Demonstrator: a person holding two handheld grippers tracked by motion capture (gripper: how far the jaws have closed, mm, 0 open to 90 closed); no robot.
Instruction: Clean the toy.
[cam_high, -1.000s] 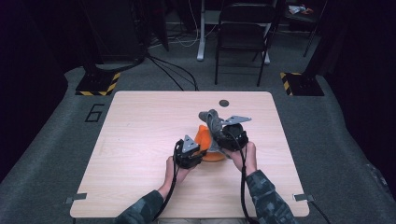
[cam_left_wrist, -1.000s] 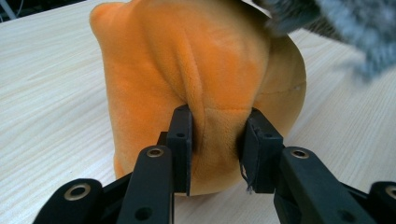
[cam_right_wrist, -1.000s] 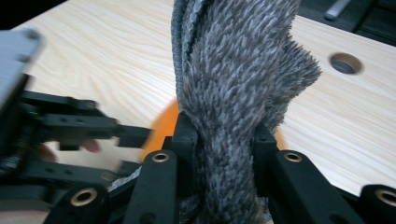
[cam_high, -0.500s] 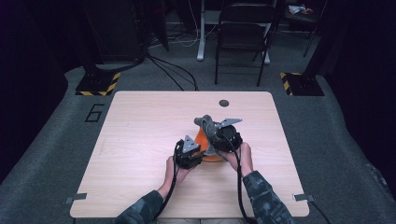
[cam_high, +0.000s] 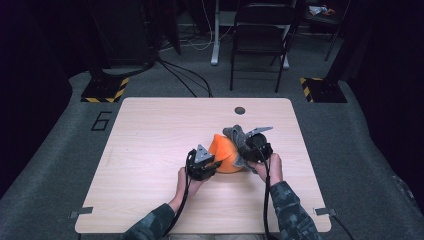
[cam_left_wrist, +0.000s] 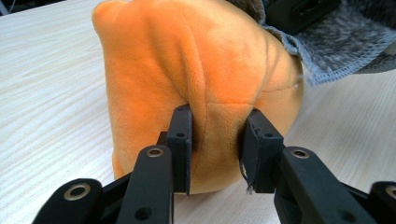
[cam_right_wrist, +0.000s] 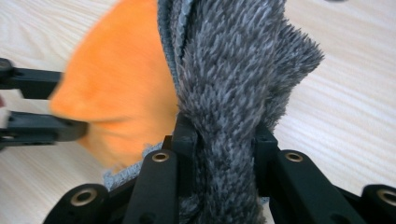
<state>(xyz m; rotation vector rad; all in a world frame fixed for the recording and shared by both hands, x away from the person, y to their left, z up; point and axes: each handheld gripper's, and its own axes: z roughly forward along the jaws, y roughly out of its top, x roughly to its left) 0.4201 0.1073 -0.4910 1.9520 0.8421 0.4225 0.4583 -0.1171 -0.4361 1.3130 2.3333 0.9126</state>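
**Plush on plush: cover going over the orange cushion**

Orange cushion (cam_left_wrist: 196, 84) sits on the table (cam_high: 150, 145), right of centre, just ahead of my hands. My left gripper (cam_left_wrist: 217, 149) pinches a fold of its near face; the fabric dents deep between the pads, so it is soft, light stuffing with nothing rigid inside. Best hold is a gathered fold or seam, as now; a flat face would slip out.

My right gripper (cam_right_wrist: 224, 158) is clamped on a bunched rope of grey fleece (cam_right_wrist: 233, 70), a furry cover with a knit backing. Limp and stretchy, it will drag rather than slide. I judge it needs holding near its hem.

From above, the fleece (cam_high: 235, 134) drapes the cushion's (cam_high: 224, 155) far right side.

Against the earlier frames: my right gripper (cam_high: 255, 147) has come down and toward me, bringing the fleece lower onto the cushion. Left gripper (cam_high: 201, 162) unmoved, same pinch.
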